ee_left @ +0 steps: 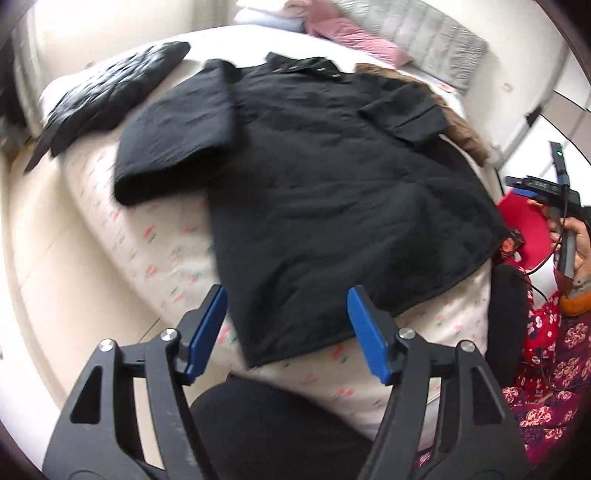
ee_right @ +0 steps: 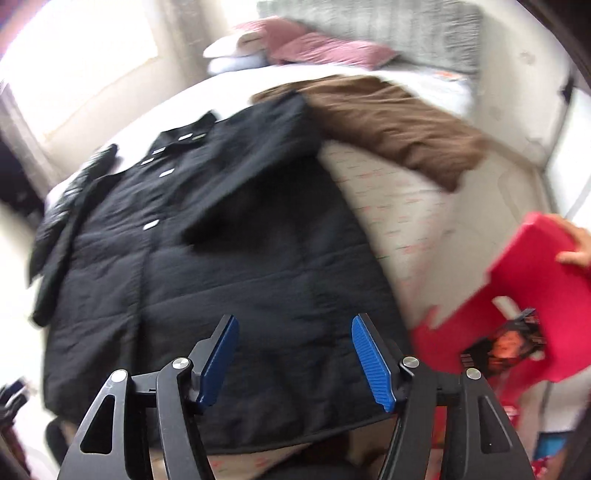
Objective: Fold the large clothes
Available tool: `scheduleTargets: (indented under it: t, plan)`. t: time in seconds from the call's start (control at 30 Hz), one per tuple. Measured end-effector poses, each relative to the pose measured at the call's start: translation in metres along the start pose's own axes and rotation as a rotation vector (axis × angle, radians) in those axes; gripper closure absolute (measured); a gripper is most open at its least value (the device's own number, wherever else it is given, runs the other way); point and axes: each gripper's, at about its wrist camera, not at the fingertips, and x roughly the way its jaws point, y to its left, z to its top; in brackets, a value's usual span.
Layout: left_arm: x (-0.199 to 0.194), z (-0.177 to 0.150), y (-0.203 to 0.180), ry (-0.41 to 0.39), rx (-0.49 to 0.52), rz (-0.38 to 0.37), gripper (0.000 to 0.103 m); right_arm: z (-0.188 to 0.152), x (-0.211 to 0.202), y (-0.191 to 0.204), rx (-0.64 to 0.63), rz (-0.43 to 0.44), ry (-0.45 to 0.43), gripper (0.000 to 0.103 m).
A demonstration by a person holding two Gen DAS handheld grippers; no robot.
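A large black quilted coat (ee_left: 332,177) lies spread flat on the bed (ee_left: 155,251), collar at the far end, hem toward me. Both sleeves lie folded in over or beside its body. It also shows in the right wrist view (ee_right: 221,266), snaps down its front. My left gripper (ee_left: 288,295) is open and empty, hovering above the coat's near hem. My right gripper (ee_right: 293,325) is open and empty, above the hem at the coat's lower right. The right gripper also shows in the left wrist view (ee_left: 546,192), held beyond the bed's right edge.
A second black garment (ee_left: 110,92) lies at the bed's far left. A brown garment (ee_right: 399,122) lies at the far right. Pink clothes (ee_right: 314,46) and a grey headboard (ee_right: 406,33) are at the head end. A red box (ee_right: 517,295) sits right of the bed.
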Motion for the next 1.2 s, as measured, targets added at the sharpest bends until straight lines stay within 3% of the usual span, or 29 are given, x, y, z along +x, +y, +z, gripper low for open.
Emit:
scheduleTargets:
  t: [0.13, 0.23, 0.27, 0.37, 0.47, 0.53, 0.63, 0.7, 0.73, 0.8, 0.87, 0.93, 1.07, 1.1, 1.13, 1.17, 1.2]
  plan:
    - [0.020, 0.026, -0.023, -0.039, 0.062, -0.051, 0.035, -0.027, 0.034, 0.056, -0.082, 0.315, 0.152, 0.038]
    - [0.042, 0.040, -0.030, -0.029, 0.064, -0.059, 0.035, -0.047, 0.066, 0.089, -0.102, 0.460, 0.275, 0.039]
    - [0.050, 0.045, -0.033, -0.021, 0.061, -0.058, 0.035, -0.055, 0.078, 0.100, -0.102, 0.501, 0.320, 0.044]
    - [0.069, 0.052, -0.037, 0.007, 0.057, -0.092, 0.035, -0.070, 0.101, 0.121, -0.053, 0.667, 0.448, 0.095]
    - [0.096, 0.044, -0.035, 0.145, 0.059, -0.088, 0.035, -0.060, 0.071, 0.120, -0.075, 0.735, 0.334, 0.097]
    - [0.093, 0.036, -0.038, 0.130, 0.116, -0.070, 0.035, -0.055, 0.052, 0.109, -0.128, 0.633, 0.280, 0.097]
    - [0.068, 0.033, -0.037, 0.062, 0.131, -0.027, 0.035, -0.069, 0.059, 0.101, -0.248, 0.322, 0.378, 0.095]
    - [0.046, 0.035, -0.030, -0.025, 0.125, 0.052, 0.030, -0.070, 0.062, 0.089, -0.266, 0.185, 0.382, 0.093]
    - [0.034, 0.037, -0.025, -0.082, 0.137, 0.105, 0.020, -0.066, 0.060, 0.083, -0.247, 0.192, 0.369, 0.090]
    - [0.022, 0.045, -0.015, -0.163, 0.167, 0.210, 0.011, -0.054, 0.050, 0.071, -0.183, 0.268, 0.327, 0.068]
    - [0.027, 0.058, 0.000, -0.153, 0.187, 0.299, 0.011, -0.043, 0.042, 0.068, -0.156, 0.290, 0.275, 0.051]
    - [0.040, 0.073, 0.012, -0.115, 0.215, 0.369, 0.011, -0.037, 0.041, 0.075, -0.161, 0.275, 0.246, 0.048]
    - [0.077, 0.102, 0.031, -0.041, 0.262, 0.418, 0.011, -0.021, 0.060, 0.089, -0.167, 0.284, 0.260, 0.048]
    - [0.087, 0.109, 0.035, -0.013, 0.263, 0.424, 0.024, -0.017, 0.064, 0.092, -0.170, 0.280, 0.265, 0.048]
    - [0.094, 0.114, 0.039, 0.015, 0.264, 0.425, 0.061, -0.013, 0.067, 0.096, -0.175, 0.267, 0.267, 0.048]
    - [0.097, 0.122, 0.043, 0.048, 0.254, 0.415, 0.082, -0.010, 0.069, 0.098, -0.181, 0.252, 0.268, 0.048]
    - [0.094, 0.132, 0.047, 0.053, 0.233, 0.422, 0.093, -0.005, 0.071, 0.098, -0.187, 0.234, 0.266, 0.048]
